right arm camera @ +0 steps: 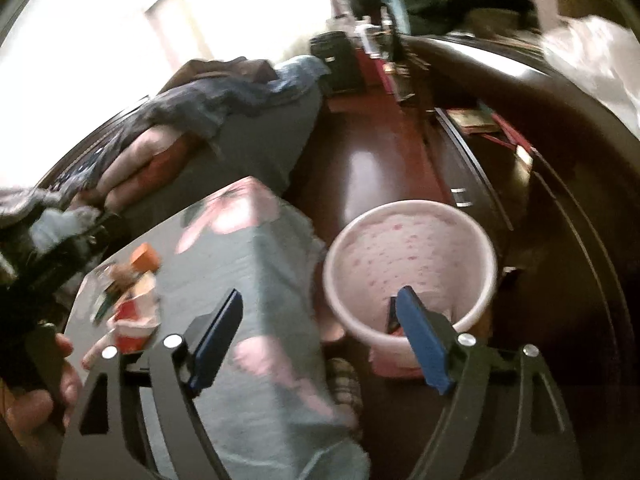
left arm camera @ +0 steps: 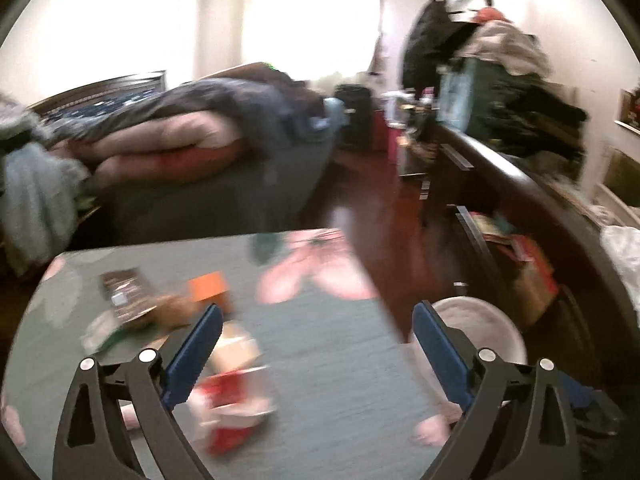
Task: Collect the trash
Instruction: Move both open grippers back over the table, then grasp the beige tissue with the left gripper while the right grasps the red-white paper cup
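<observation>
Trash (left arm camera: 236,396): blurred red-and-white wrappers, an orange box (left arm camera: 208,288) and a dark packet (left arm camera: 124,292), heaped on the left part of the tabletop (left arm camera: 340,360) under a grey cloth with pink flowers. Pink bin (right arm camera: 412,264) on the floor just right of the tabletop. Left claw (left arm camera: 316,360) spread, empty, over the tabletop; right claw (right arm camera: 320,344) spread, empty, one finger over the bin. Cluttered bedroom: bed (left arm camera: 180,152), dark dresser (left arm camera: 520,184), red-brown floor (right arm camera: 372,168).
</observation>
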Demonstrator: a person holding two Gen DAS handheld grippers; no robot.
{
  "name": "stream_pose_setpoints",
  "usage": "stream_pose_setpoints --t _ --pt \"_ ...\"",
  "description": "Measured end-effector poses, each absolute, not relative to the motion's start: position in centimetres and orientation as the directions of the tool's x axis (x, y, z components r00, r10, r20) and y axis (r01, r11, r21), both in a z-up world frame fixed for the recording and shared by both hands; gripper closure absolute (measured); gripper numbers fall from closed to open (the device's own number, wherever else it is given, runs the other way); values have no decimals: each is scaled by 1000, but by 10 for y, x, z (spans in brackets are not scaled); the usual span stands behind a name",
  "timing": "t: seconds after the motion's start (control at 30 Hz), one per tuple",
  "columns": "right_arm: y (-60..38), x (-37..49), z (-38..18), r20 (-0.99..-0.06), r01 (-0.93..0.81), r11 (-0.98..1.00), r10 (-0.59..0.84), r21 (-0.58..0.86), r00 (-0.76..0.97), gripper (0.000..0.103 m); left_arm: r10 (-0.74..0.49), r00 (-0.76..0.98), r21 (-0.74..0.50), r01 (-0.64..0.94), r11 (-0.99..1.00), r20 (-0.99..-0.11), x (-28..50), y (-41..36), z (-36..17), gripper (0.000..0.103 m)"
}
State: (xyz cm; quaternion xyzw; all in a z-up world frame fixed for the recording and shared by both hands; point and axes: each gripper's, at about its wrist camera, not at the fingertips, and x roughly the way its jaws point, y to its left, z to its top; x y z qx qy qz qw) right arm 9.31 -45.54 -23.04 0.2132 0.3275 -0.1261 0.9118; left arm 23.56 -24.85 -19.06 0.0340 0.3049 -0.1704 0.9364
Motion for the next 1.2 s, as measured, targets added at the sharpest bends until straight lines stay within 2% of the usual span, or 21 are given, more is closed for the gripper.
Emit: stream_pose_setpoints --t 0.23,0.3,0.43,0.53,0.6,0.73,0.8,0.87,0.97,1.2 --pt "-401 109 -223 -658 253 925 -4 284 753 18 -172 746 -33 198 980 -643 276 -183 -210 8" --pt "-393 113 -223 -661 238 929 9 282 751 18 -170 741 -26 201 979 -650 292 -177 -215 14" --pt "-379 121 -225 -665 214 935 30 283 746 18 -165 722 19 239 971 -672 324 -180 -230 17" --pt "-373 126 -227 -666 204 936 42 287 744 18 -152 704 50 259 965 -694 340 -185 -245 22" --pt "-366 133 -230 -675 194 940 49 280 736 18 -133 682 69 260 963 -719 348 -187 -255 39" --pt "-347 150 -237 -698 170 949 66 264 713 18 -135 673 61 259 964 -727 354 -184 -263 45" --pt "-339 160 -240 -709 163 952 74 260 701 18 -167 664 34 279 960 -729 355 -180 -263 71" --pt "-328 170 -244 -721 148 954 91 261 687 18 -192 664 6 284 959 -722 355 -175 -259 87" --pt "-312 183 -246 -726 118 957 118 265 678 18 -210 684 -14 281 960 -699 348 -165 -249 87" --pt "-275 220 -257 -755 69 963 160 262 636 10 -260 731 -100 256 962 -631 321 -121 -213 87"
